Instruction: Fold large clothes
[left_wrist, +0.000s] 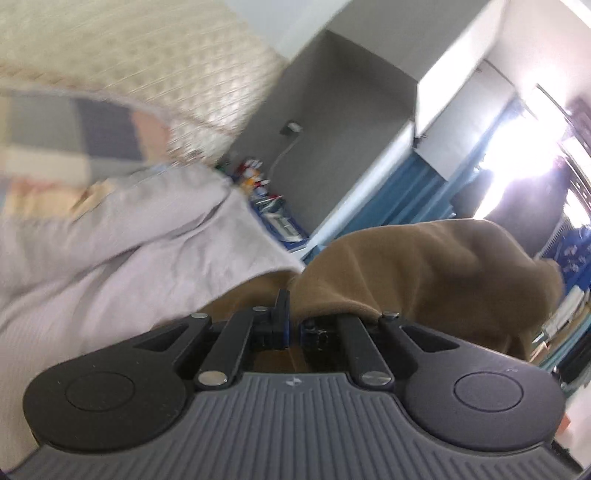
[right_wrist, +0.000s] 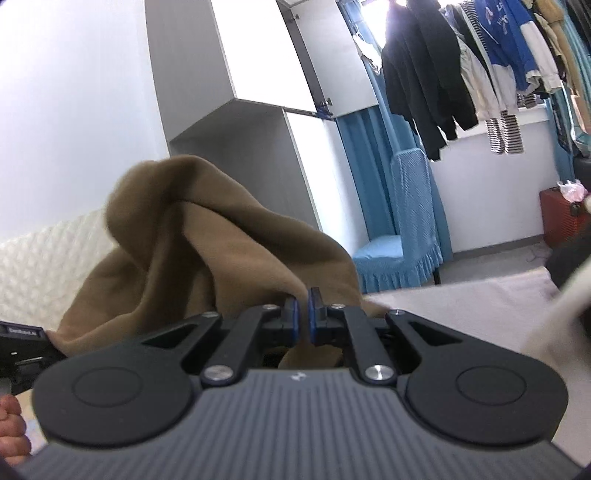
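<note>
The left gripper (left_wrist: 293, 325) had its jaws pressed tight on the brown cloth (left_wrist: 424, 269). The cloth came up from between the jaws and bulged in a big soft heap toward 2 o'clock in the left view. At 9 o'clock from it lay a pale sheet (left_wrist: 122, 251), wrinkled and blurry. A patchwork quilt (left_wrist: 74, 144) lay at 10 o'clock, and a white padded headboard (left_wrist: 155, 59) stood at 11 o'clock. A blue curtain (left_wrist: 399, 195) hung at 1 o'clock beside a very bright window (left_wrist: 517, 162). The right gripper (right_wrist: 302, 312) also had its jaws almost fully closed, with a fold of the same cloth pinched between them. In the right view the cloth rose in a tall lump toward 10 o'clock, up off the bed. A blue chair (right_wrist: 402, 236) stood at 2 o'clock. Dark and blue clothes (right_wrist: 461, 66) hung near the window at 1 o'clock. A red box (right_wrist: 561, 214) sat at 3 o'clock. A hand (right_wrist: 13, 432) showed at 8 o'clock.
</note>
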